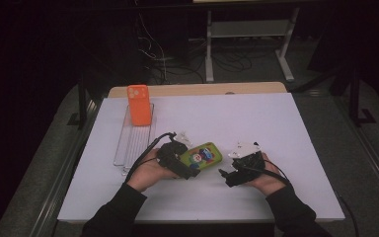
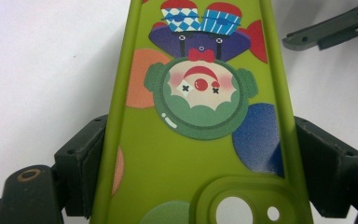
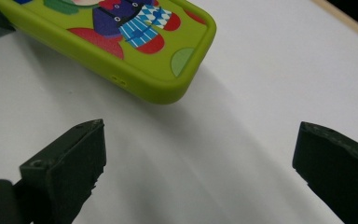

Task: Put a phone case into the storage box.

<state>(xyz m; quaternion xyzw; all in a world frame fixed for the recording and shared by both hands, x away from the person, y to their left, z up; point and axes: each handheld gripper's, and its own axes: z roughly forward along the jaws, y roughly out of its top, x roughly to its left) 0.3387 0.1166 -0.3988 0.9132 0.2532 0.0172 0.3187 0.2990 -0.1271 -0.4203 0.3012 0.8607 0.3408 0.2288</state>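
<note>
A green phone case point(image 1: 203, 156) printed with a cartoon clown lies in the middle of the white table point(image 1: 256, 118). My left gripper point(image 1: 190, 170) is shut on its near end; in the left gripper view the case point(image 2: 200, 140) runs up between the two black pads, which press on its long sides. My right gripper point(image 1: 225, 177) sits just right of the case with its jaws wide apart and nothing between them. The right gripper view shows the case's rounded corner point(image 3: 168, 60) ahead of the jaws, apart from them.
An orange phone case point(image 1: 139, 104) leans upright on a clear ridged tray point(image 1: 134, 143) at the table's left. A small white piece point(image 1: 184, 136) lies behind the left hand. Beyond the far table edge are cables and stand legs on a dark floor.
</note>
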